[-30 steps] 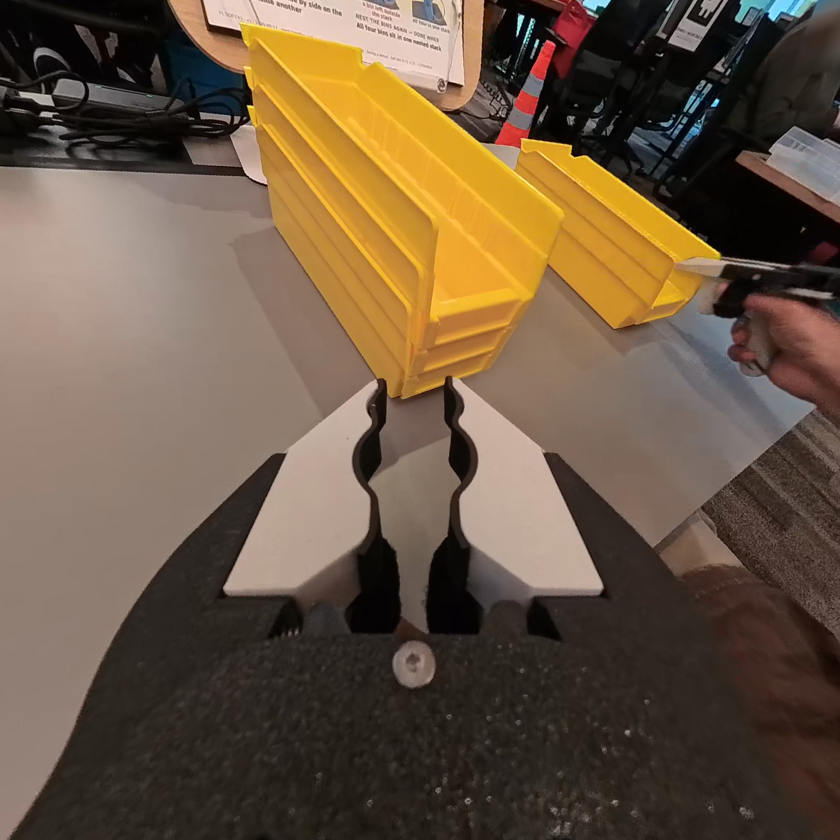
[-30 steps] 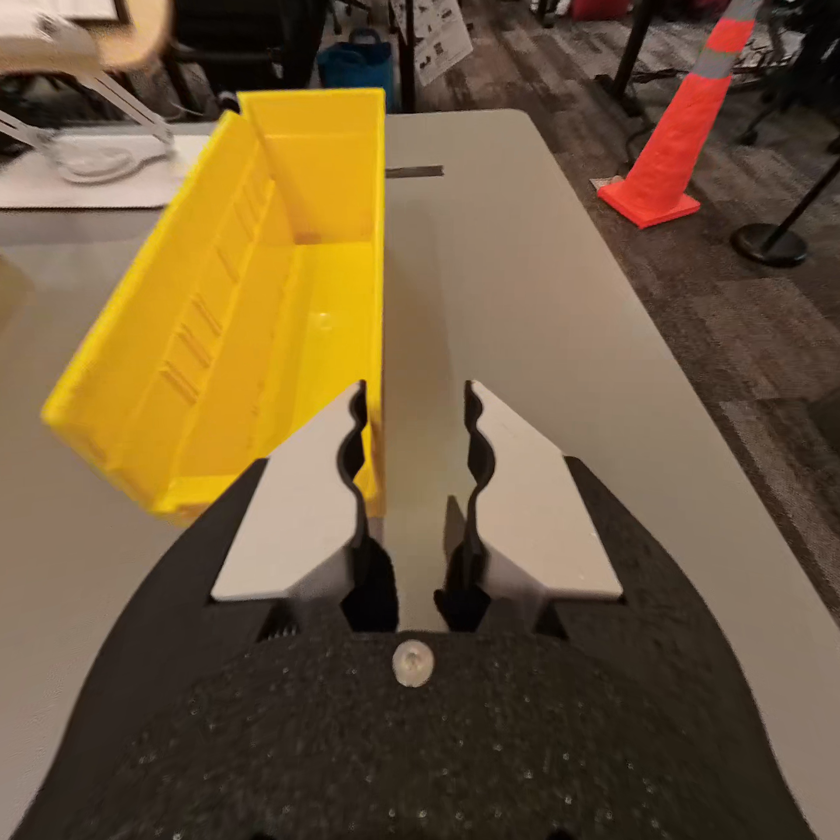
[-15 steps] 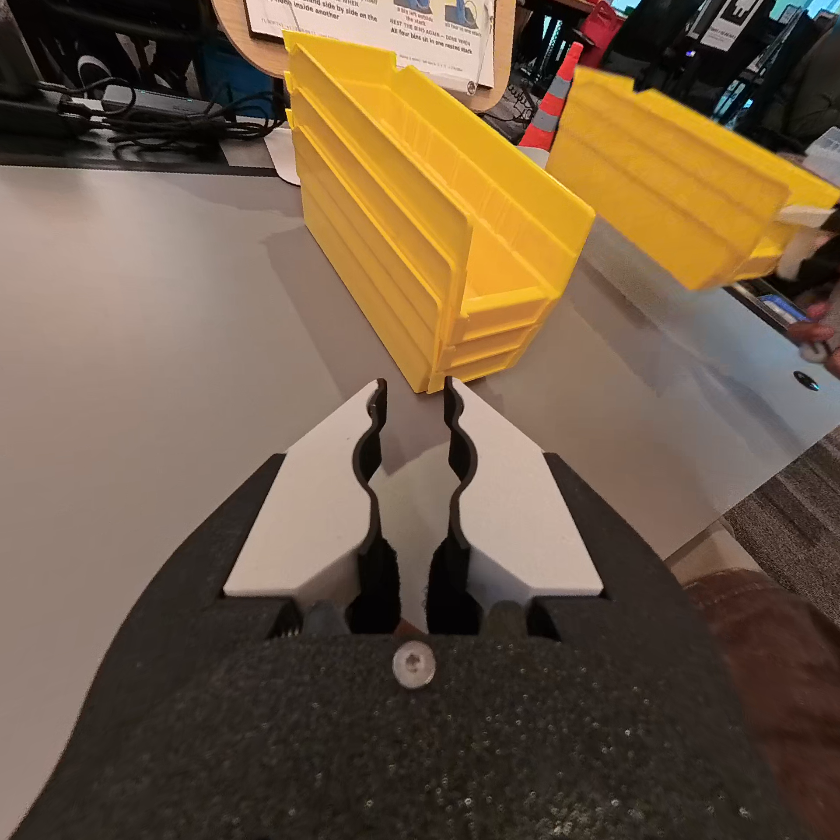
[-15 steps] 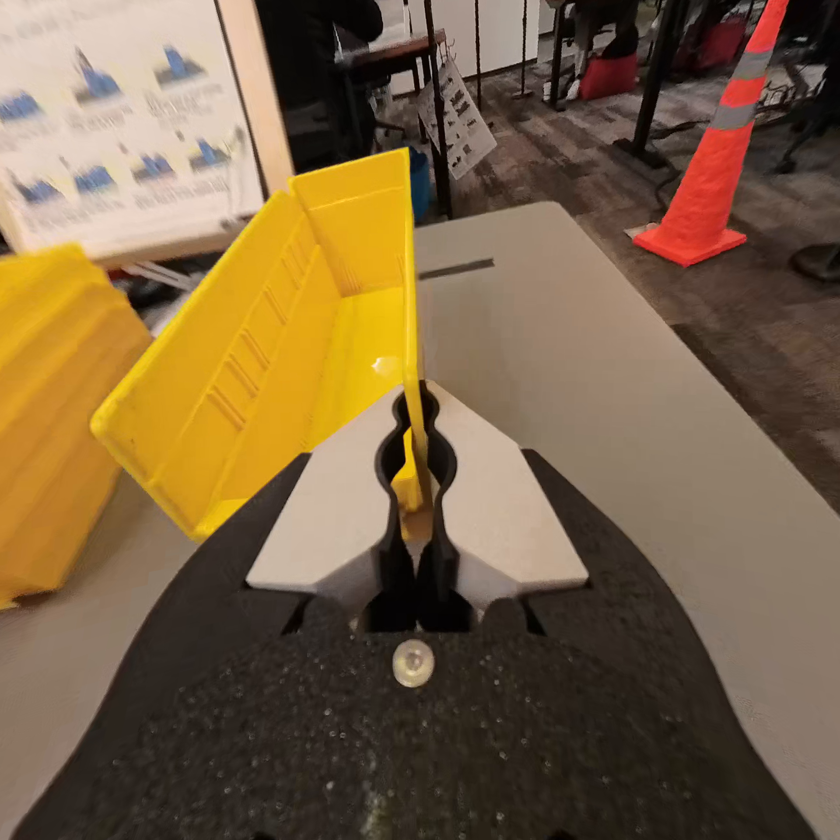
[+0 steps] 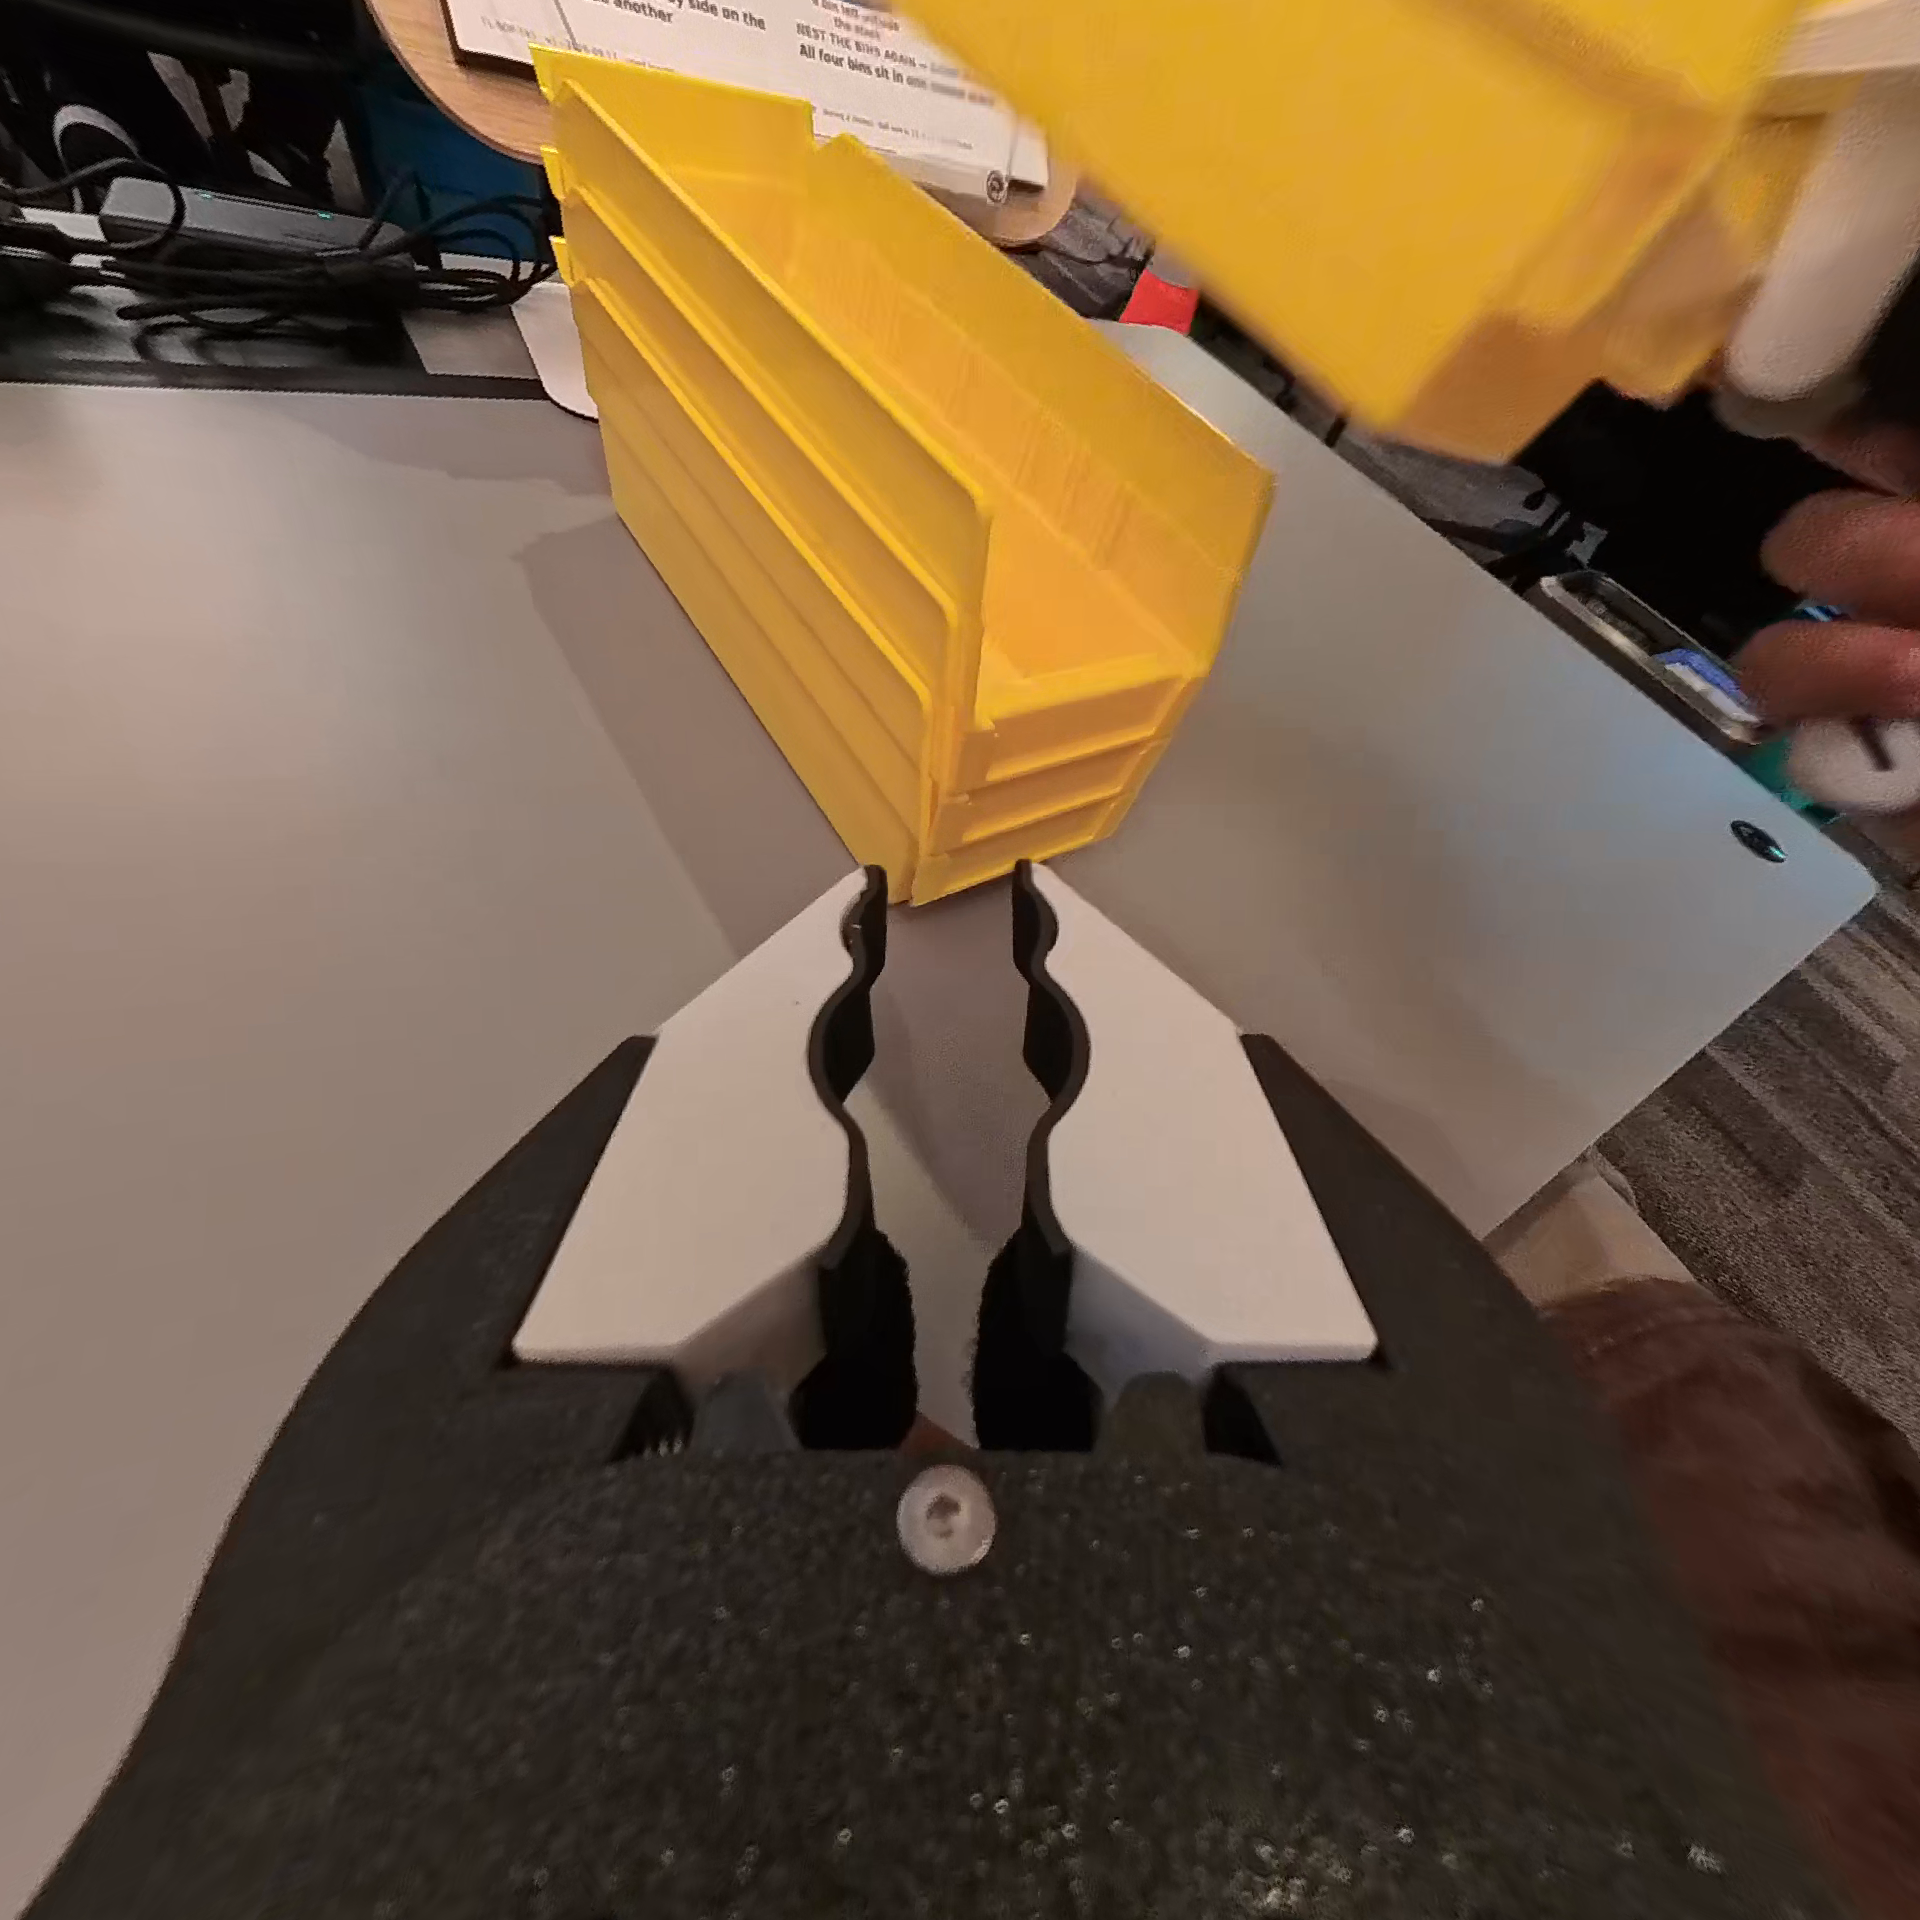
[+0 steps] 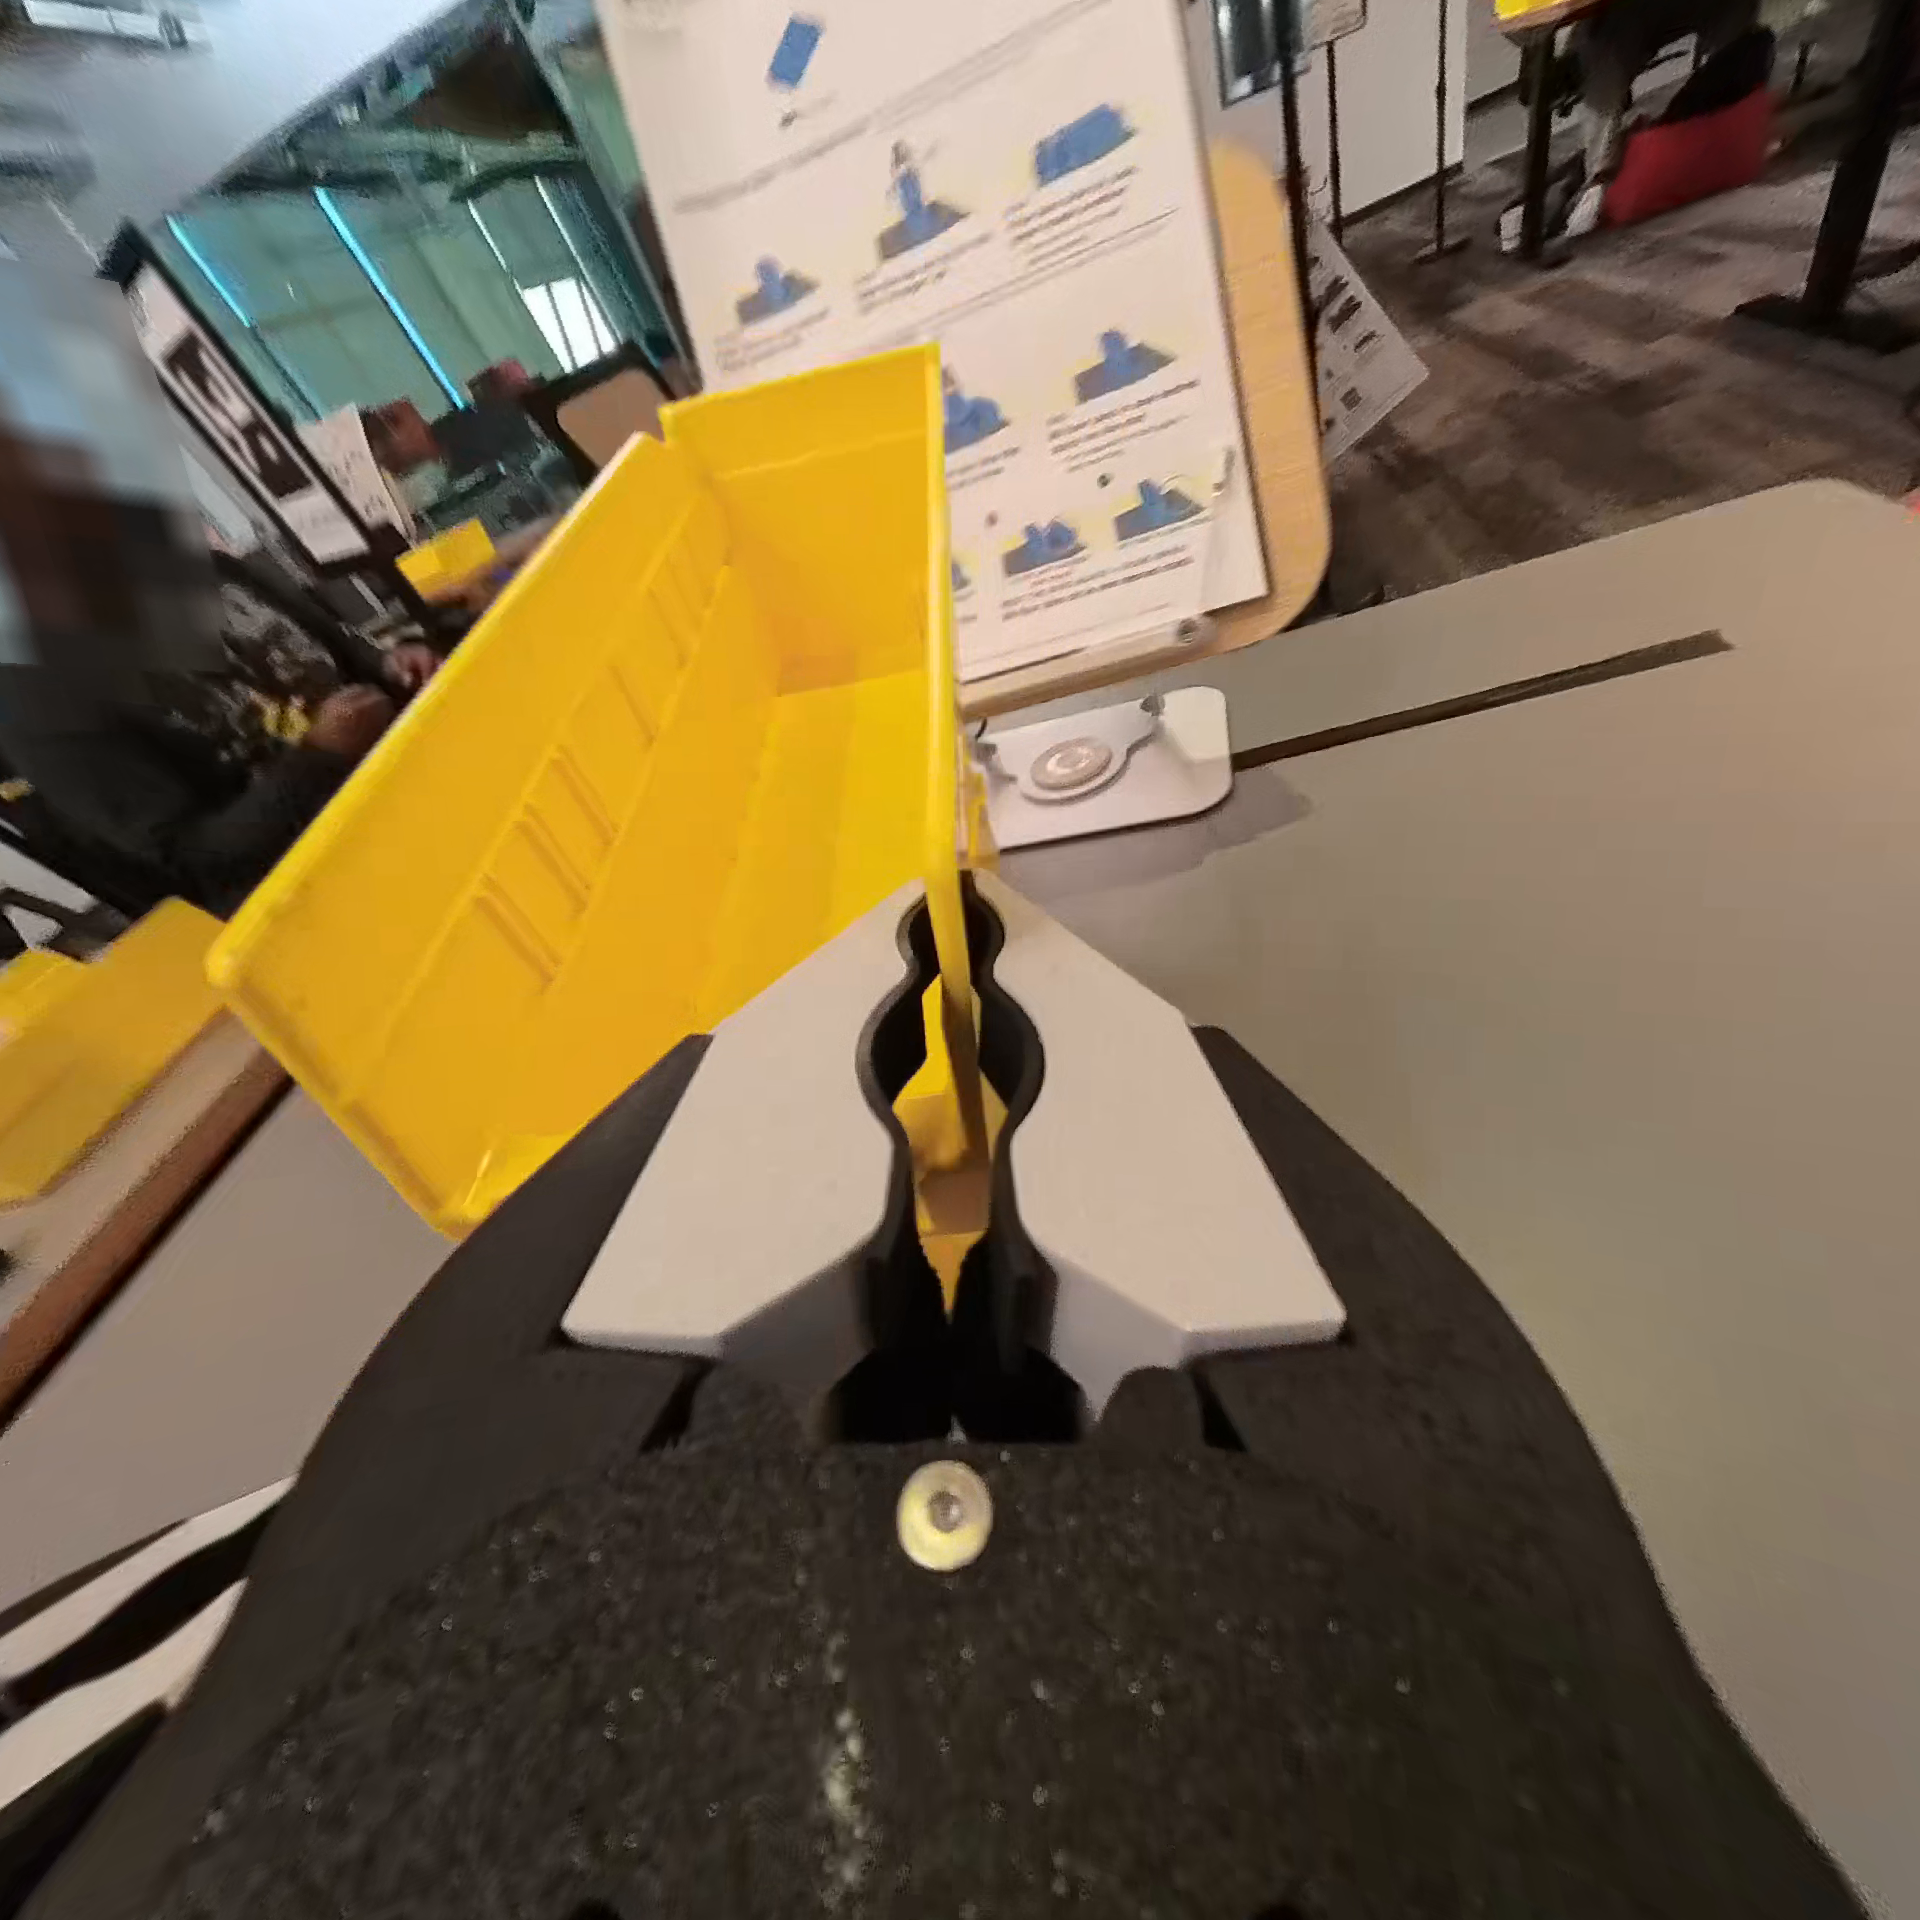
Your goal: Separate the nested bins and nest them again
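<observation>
A stack of three nested yellow bins stands on the grey table. My left gripper is open and empty, its tips just short of the stack's near bottom corner. My right gripper is shut on the right side wall of a fourth yellow bin and holds it in the air, tilted. That bin shows blurred in the left wrist view, high above and right of the stack, with the right gripper's white finger and a hand beside it.
An instruction board on a wooden panel stands behind the stack on a white base. Cables lie at the table's far left. The table's edge and carpet floor are to the right. More yellow bins sit on another table to the left.
My right gripper closed on the single bin's side wall, lifted it off the table and swung it up and left toward the stack. My left gripper stayed open and moved slightly closer to the stack.
</observation>
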Demonstrator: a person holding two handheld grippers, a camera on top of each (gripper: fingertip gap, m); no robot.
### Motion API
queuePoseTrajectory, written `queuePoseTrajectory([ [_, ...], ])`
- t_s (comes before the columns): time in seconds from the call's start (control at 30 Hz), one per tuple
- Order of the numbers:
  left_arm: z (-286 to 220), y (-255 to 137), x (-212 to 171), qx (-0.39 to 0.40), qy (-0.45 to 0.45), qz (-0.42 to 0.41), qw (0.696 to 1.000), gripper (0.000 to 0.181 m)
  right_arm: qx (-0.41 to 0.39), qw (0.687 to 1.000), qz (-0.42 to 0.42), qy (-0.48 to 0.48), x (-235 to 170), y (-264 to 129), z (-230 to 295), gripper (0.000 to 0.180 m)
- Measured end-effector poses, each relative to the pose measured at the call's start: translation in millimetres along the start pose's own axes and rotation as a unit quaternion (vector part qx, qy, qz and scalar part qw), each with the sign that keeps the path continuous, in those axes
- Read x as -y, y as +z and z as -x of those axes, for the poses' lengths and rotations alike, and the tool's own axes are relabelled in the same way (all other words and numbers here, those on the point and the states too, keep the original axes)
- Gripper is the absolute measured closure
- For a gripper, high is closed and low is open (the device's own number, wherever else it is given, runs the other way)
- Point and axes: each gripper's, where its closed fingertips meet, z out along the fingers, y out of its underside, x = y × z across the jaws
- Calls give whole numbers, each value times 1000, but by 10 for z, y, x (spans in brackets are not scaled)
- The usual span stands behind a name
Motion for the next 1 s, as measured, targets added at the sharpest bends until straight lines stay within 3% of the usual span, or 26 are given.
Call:
queuePoseTrajectory([
  [0.27,-42,-48,33,-13,-8,-9,1000,159,-26,999,26,-27,-384,442,441,177],
  [0.5,10,-85,69,-16,-26,-17,999,159,-57,997,44,-32,-685,651,324,177],
  [0.67,20,-73,62,-15,-26,-15,999,159,-95,989,35,-111,-712,697,231,173],
  [0.87,19,-55,36,-14,-21,-9,1000,159,-34,992,67,-103,-747,641,297,155],
  [1.0,12,-42,19,-14,-19,-5,1000,159,3,989,85,-119,-774,525,314,159],
])
